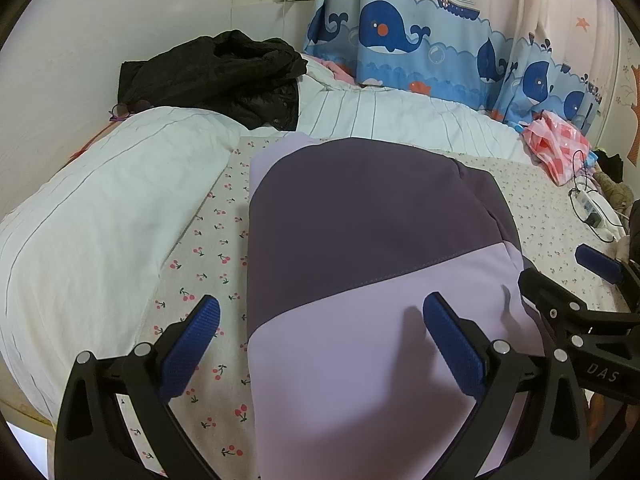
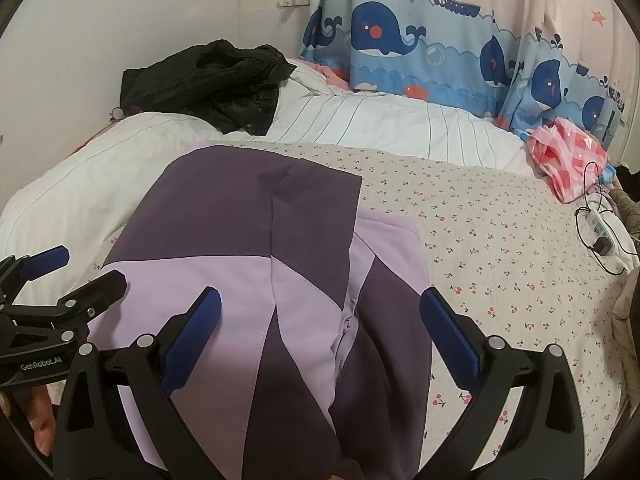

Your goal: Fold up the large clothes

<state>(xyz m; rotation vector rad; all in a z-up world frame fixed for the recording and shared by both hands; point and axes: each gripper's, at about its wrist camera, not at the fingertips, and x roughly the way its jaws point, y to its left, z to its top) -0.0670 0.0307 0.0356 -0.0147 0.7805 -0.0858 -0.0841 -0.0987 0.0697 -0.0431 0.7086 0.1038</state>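
**Two-tone purple jacket folded on the cherry-print sheet**

Lying folded on the cherry-print bedsheet, a jacket in dark purple and lilac panels — sleeve laid over the body, zipper showing along the front in the right wrist view. Bordered on the far and left sides by a white striped duvet, with a crumpled black coat heaped on top of it near the wall.

Left gripper spread wide above the lilac panel, blue pads apart, pinching nothing. Right gripper likewise spread wide over the zipper side of the jacket, gripping nothing — each one visible at the edge of the other's view.

Beyond the bed, a whale-print curtain; at the right edge, a pink checked plastic bag and a white power strip with black cable.
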